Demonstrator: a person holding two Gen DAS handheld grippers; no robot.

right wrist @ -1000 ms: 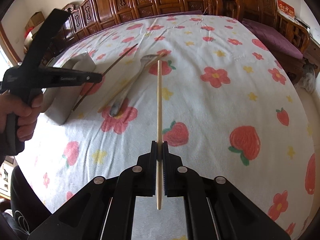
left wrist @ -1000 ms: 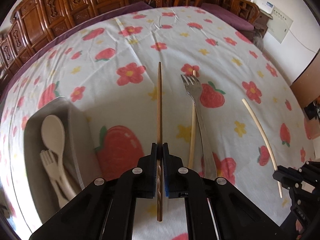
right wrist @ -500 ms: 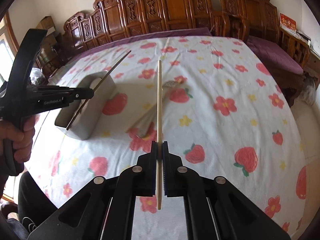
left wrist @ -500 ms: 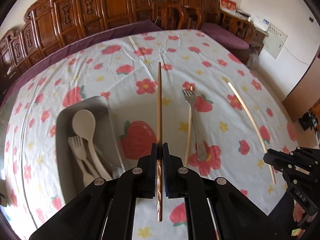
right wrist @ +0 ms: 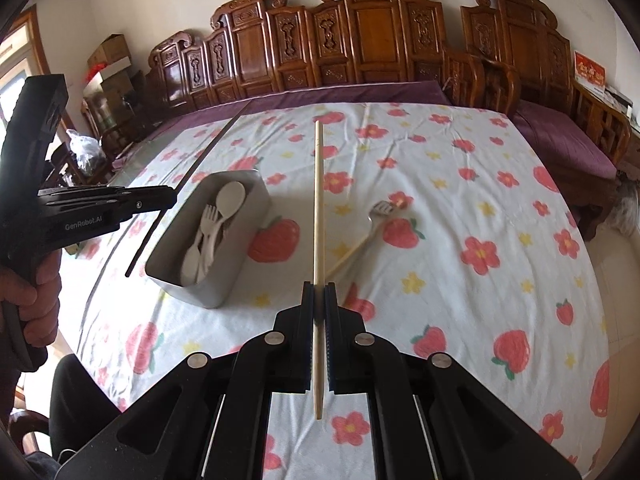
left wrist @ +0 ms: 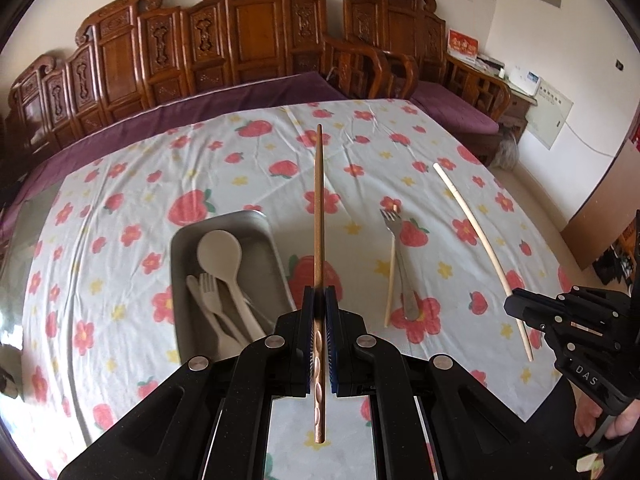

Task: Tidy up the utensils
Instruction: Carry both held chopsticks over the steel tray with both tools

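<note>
My left gripper [left wrist: 319, 312] has its jaws clamped on 1 brown chopstick [left wrist: 319, 216], which runs straight through the jaws toward 12 o'clock in the left wrist view, its patterned butt end sticking out behind them toward 6 o'clock and the whole stick lifted off the worktop [left wrist: 248, 160]. My right gripper [right wrist: 319, 308] has its jaws clamped on 1 pale chopstick [right wrist: 318, 208], also pointing to 12 o'clock in its own view, with the tapered end behind the jaws. From the left wrist camera the right gripper shows at 4 o'clock with that pale stick slanting up toward 1 o'clock; from the right wrist camera the left gripper sits at 9 o'clock, gripped by a hand [right wrist: 38, 292]. The grey tray [left wrist: 182, 308] lies on the floral cloth just at 10 o'clock from the left jaws and holds 1 pale spoon [left wrist: 220, 254] and pale forks [left wrist: 210, 292] lying together. At 1 o'clock from the left jaws, on the cloth, a metal fork [left wrist: 398, 264] lies with a second pale chopstick [left wrist: 390, 280] touching or just beside it; both are well apart from the tray. Carved wooden chairs [left wrist: 256, 40] line the far edge of the worktop.
</note>
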